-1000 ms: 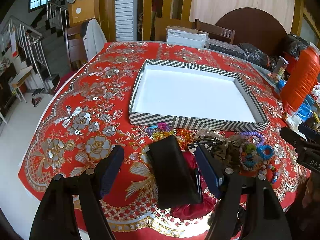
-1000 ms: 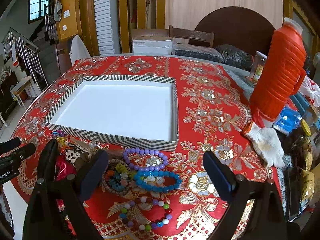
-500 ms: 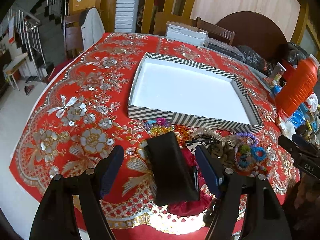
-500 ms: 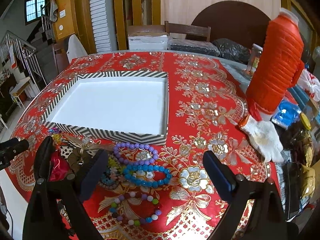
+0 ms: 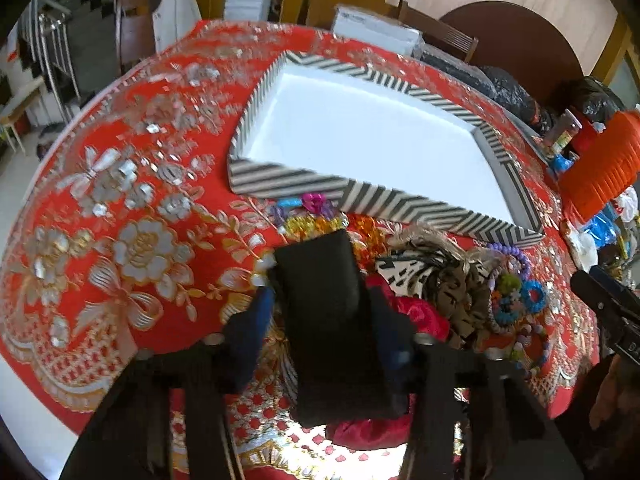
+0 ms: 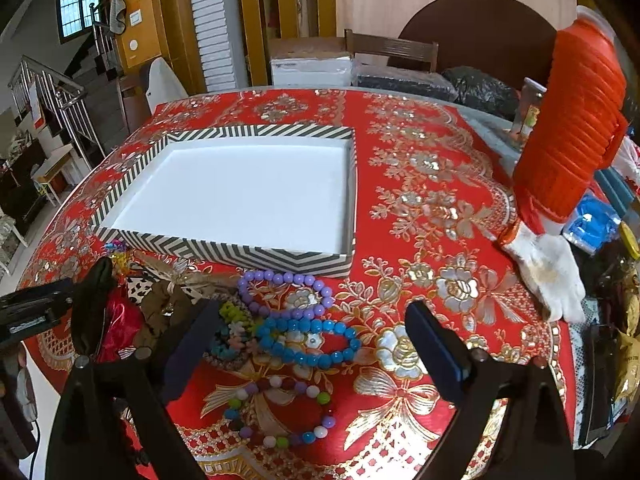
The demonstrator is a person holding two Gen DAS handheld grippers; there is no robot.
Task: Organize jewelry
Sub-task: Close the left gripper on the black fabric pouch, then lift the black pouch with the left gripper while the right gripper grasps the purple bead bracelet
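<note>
A round counter under a red floral cloth [image 6: 420,184] carried a shallow zigzag-striped box with a bare white floor [image 6: 248,200]. Near the counter's near edge, the left gripper [image 5: 320,312] had just been closing its fingers onto a flat black fabric pouch [image 5: 332,320]. The right gripper [image 6: 308,344] hung with fingers apart over the blue bead bracelet [image 6: 308,340].

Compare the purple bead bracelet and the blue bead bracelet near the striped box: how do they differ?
Colour: the purple bracelet has lilac beads, the blue bracelet bright blue ones.
Place: the purple bracelet lies next to the striped box; the blue bracelet lies nearer the camera, between the fingers of the right gripper.
Shape: the purple loop looks rounder, the blue one flatter and longer.
Shared: both are single strands of round beads lying flat on the red tablecloth, overlapping slightly.
</note>
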